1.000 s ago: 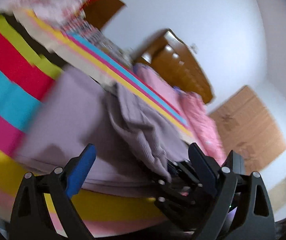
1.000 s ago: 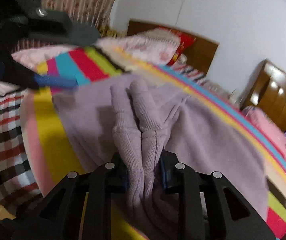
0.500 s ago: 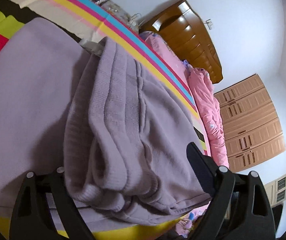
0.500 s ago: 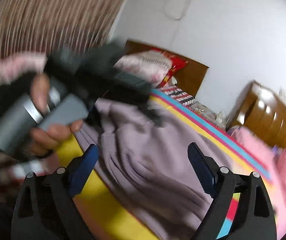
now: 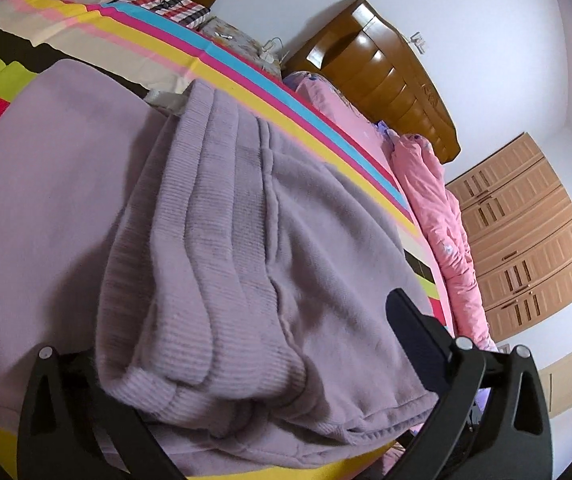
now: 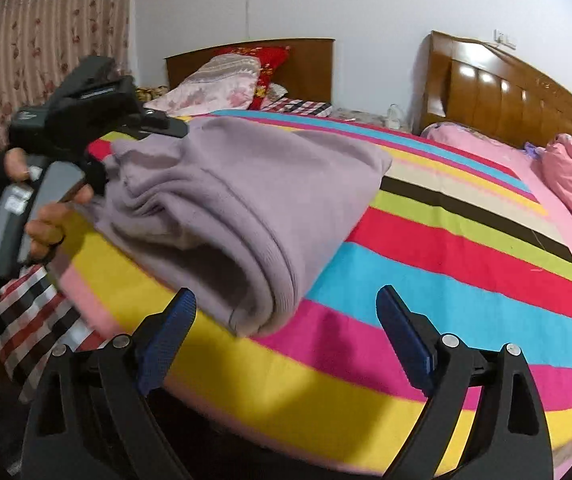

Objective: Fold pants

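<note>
Striped bedspread (image 6: 466,240) filling mid-frame, folded lilac pants (image 6: 245,208) left of centre, left gripper (image 5: 253,364) spread wide around their bunched edge, right gripper (image 6: 286,332) gaping, holding nothing, lower frame.

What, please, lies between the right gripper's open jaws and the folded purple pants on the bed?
Only bare striped bedspread, seen in the right wrist view; the right gripper hangs just short of the pants, touching nothing.
</note>
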Motion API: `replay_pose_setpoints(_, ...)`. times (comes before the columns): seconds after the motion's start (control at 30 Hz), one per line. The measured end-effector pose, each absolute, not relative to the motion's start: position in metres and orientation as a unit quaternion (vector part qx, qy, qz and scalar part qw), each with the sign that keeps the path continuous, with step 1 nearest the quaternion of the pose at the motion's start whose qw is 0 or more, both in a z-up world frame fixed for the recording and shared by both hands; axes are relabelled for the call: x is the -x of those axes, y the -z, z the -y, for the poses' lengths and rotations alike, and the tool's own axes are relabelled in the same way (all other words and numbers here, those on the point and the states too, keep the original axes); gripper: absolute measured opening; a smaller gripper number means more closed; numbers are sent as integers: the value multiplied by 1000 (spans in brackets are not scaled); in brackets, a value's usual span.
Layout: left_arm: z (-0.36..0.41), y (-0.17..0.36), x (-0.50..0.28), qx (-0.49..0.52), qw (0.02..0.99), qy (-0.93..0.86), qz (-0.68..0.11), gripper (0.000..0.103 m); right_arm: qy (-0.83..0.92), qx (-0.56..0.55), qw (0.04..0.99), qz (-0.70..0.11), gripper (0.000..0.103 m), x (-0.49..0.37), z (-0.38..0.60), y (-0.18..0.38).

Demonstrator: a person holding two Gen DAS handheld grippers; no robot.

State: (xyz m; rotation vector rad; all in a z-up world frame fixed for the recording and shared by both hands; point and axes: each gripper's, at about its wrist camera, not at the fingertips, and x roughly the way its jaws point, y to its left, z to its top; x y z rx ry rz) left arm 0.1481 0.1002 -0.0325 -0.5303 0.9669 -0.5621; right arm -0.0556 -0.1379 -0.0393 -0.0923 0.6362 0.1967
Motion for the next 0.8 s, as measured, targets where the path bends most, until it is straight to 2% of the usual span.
replay_pose_setpoints(0.07, -101, 32, -144, 252, 816, 261, -451, 101, -84, 53, 945, -313, 88, 47, 130, 43)
replay_pose_setpoints(0.1, -105, 33, -143, 266, 815, 255, -447, 82, -83, 55, 944, -315, 88, 43, 128, 43)
replay_pose_setpoints(0.17, -110, 28, -141, 273, 818, 225, -454, 24, -83, 57, 943, -317, 88, 39, 123, 45)
replay_pose_setpoints(0.23, -108, 4, -137, 254, 836, 243, -421, 21, -79, 53, 945, -313, 88, 36, 121, 45)
replay_pose_setpoints(0.47, -60, -131, -134, 154, 872, 321, -336, 21, -52, 29, 945, -323, 88, 21, 118, 48)
replay_pose_setpoints(0.57, -54, -163, -125, 134, 883, 333, -302, 20, -47, 42, 943, -327, 88, 18, 113, 49)
replay_pose_setpoints(0.7, -115, -154, -115, 181, 897, 298, -270, 21, -31, 85, 943, -321, 88, 21, 109, 53)
replay_pose_setpoints(0.8, -190, -86, -122, 262, 885, 234, -307, 21, -31, 95, 944, -315, 91, 23, 111, 57)
